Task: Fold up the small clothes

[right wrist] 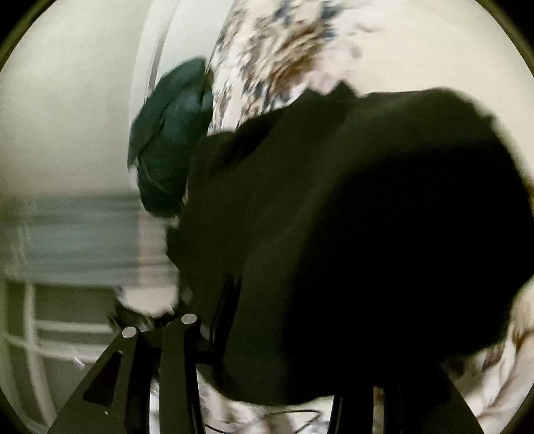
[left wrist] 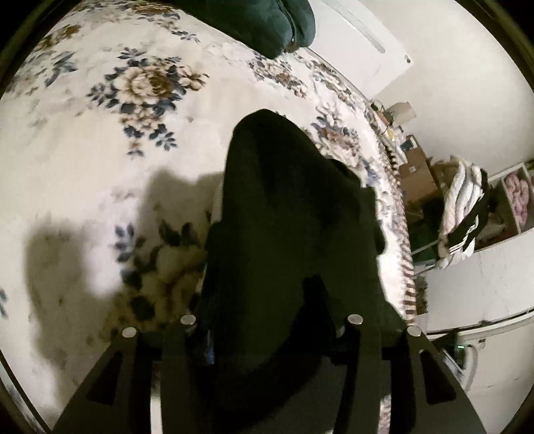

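Observation:
A small black garment (left wrist: pixel 293 213) hangs from my left gripper (left wrist: pixel 270 320), lifted above the white floral bedspread (left wrist: pixel 140 100). The cloth drapes over the fingers and hides the tips. In the right wrist view the same black garment (right wrist: pixel 350 233) fills the middle and right and covers my right gripper (right wrist: pixel 273 334). Its fingers sit under the cloth, and the view is blurred. Both grippers look shut on the cloth.
A dark green pillow (left wrist: pixel 267 23) lies at the bed's far edge; it also shows in the right wrist view (right wrist: pixel 173 140). Past the bed's right edge are cardboard boxes (left wrist: pixel 417 173), a white striped bundle (left wrist: pixel 464 207) and white shelving (left wrist: pixel 514 197).

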Demonstrator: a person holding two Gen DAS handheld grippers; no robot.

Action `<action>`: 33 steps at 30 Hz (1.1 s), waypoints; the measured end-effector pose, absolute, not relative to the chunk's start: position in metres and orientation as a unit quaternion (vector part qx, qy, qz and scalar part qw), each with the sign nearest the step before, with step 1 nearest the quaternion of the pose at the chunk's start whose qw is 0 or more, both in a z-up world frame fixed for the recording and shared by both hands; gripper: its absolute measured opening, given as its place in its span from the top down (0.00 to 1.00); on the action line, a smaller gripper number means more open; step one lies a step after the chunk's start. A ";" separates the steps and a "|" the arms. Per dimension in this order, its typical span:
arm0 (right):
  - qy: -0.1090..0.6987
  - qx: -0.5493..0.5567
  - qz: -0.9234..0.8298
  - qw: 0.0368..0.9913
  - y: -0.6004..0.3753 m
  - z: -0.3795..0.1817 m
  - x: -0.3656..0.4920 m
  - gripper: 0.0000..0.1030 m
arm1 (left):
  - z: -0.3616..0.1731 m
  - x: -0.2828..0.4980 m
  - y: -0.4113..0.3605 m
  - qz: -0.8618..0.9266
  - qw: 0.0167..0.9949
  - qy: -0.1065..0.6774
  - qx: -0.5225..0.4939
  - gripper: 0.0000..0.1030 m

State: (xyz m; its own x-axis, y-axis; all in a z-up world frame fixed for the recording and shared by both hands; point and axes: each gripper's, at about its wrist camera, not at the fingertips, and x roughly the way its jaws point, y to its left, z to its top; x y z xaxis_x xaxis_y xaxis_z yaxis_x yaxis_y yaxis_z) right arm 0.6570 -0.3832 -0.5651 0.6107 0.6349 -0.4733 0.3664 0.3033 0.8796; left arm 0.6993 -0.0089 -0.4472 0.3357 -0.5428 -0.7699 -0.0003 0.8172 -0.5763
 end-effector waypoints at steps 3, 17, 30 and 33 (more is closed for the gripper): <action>0.418 0.605 0.082 0.673 -0.390 -0.566 0.647 0.78 | -0.432 0.680 -0.007 -0.161 0.790 0.531 -0.261 0.57; 0.447 0.519 0.014 0.729 -0.381 -0.547 0.583 0.76 | -0.449 0.677 -0.038 -0.107 0.831 0.506 -0.205 0.54; 0.545 0.241 -0.088 0.798 -0.378 -0.463 0.559 0.00 | -0.377 0.597 -0.061 -0.001 0.858 0.509 -0.072 0.07; 0.537 0.168 -0.102 0.820 -0.361 -0.429 0.548 0.00 | -0.356 0.576 -0.069 -0.003 0.860 0.508 -0.047 0.06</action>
State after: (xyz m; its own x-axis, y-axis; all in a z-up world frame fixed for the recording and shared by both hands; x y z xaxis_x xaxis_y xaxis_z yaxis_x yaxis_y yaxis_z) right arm 0.5480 -0.3606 -0.4289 0.4025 0.0135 -0.9153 0.3475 0.9228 0.1664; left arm 0.5756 -0.0689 -0.3560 0.4829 -0.0537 -0.8740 -0.0424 0.9955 -0.0846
